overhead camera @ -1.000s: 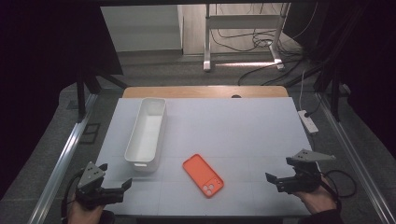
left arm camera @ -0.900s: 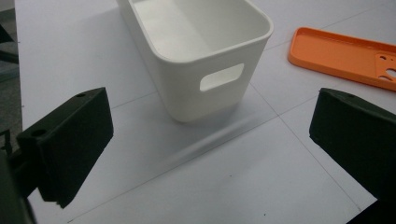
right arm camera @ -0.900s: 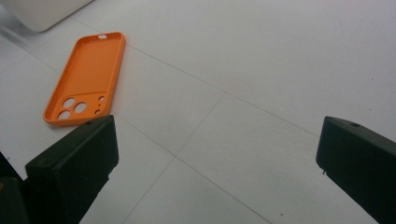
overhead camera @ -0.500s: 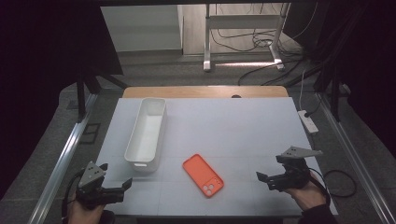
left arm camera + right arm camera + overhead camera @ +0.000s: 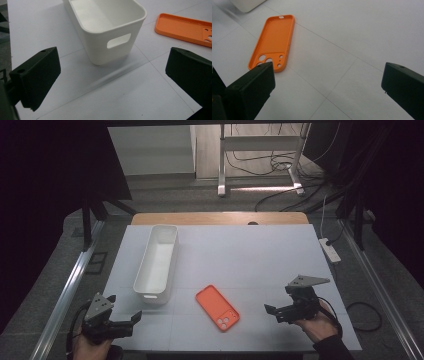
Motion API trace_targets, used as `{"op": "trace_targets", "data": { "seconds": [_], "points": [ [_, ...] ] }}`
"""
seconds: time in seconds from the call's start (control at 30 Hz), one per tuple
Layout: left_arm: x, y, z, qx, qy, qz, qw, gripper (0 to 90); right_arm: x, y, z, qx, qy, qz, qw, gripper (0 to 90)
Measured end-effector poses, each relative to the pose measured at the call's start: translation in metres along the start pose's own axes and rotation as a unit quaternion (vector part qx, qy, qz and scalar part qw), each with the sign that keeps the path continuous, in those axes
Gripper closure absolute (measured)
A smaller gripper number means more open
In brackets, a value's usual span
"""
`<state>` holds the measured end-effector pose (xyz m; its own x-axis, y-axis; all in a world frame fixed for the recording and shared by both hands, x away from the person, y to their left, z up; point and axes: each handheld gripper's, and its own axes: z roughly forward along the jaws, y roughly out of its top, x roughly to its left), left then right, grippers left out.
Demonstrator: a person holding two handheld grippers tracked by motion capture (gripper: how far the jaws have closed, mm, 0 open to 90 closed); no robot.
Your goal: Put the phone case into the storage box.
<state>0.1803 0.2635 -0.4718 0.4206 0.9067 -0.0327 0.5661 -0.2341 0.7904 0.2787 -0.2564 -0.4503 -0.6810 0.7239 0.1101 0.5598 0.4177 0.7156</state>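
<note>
Orange phone case (image 5: 217,308) is seen lying flat on the white desk (image 5: 250,255), inner side up, camera cut-outs at the near end, near the desk's front edge. White bin (image 5: 156,262) is placed just to its left, apart from it, long side running away from the person. Right tongs (image 5: 270,311) are held low over the desk, right of the case, jaws spread wide, nothing gripped. Left tongs (image 5: 134,318) are held at the near left corner, jaws likewise spread, pointed toward the bin's handle end.
</note>
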Motion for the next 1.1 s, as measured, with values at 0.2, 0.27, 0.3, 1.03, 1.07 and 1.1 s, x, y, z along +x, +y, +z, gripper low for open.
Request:
{"op": "trace_targets", "data": {
  "seconds": [0.2, 0.27, 0.3, 1.03, 1.07, 1.1],
  "points": [
    [0.0, 0.0, 0.0, 0.0, -0.001, 0.001, 1.0, 0.8, 0.006, 0.005, 0.006, 0.006, 0.007, -0.01, 0.9999, 0.0],
    [0.0, 0.0, 0.0, 0.0, -0.001, 0.001, 1.0, 0.8, 0.008, 0.007, 0.01, 0.009, 0.011, -0.013, 0.9998, 0.0],
    [0.0, 0.0, 0.0, 0.0, -0.001, 0.001, 1.0, 0.8, 0.009, 0.008, 0.011, 0.011, 0.012, -0.015, 0.9998, 0.0],
    [0.0, 0.0, 0.0, 0.0, -0.002, 0.0, 1.0, 0.8, 0.028, 0.025, 0.035, 0.028, 0.035, -0.032, 0.9985, 0.0],
    [0.0, 0.0, 0.0, 0.0, -0.002, 0.0, 1.0, 0.8, 0.029, 0.026, 0.036, 0.031, 0.035, -0.031, 0.9984, 0.0],
    [0.0, 0.0, 0.0, 0.0, -0.002, 0.0, 1.0, 0.8, 0.029, 0.026, 0.036, 0.031, 0.035, -0.031, 0.9984, 0.0]
  ]
}}
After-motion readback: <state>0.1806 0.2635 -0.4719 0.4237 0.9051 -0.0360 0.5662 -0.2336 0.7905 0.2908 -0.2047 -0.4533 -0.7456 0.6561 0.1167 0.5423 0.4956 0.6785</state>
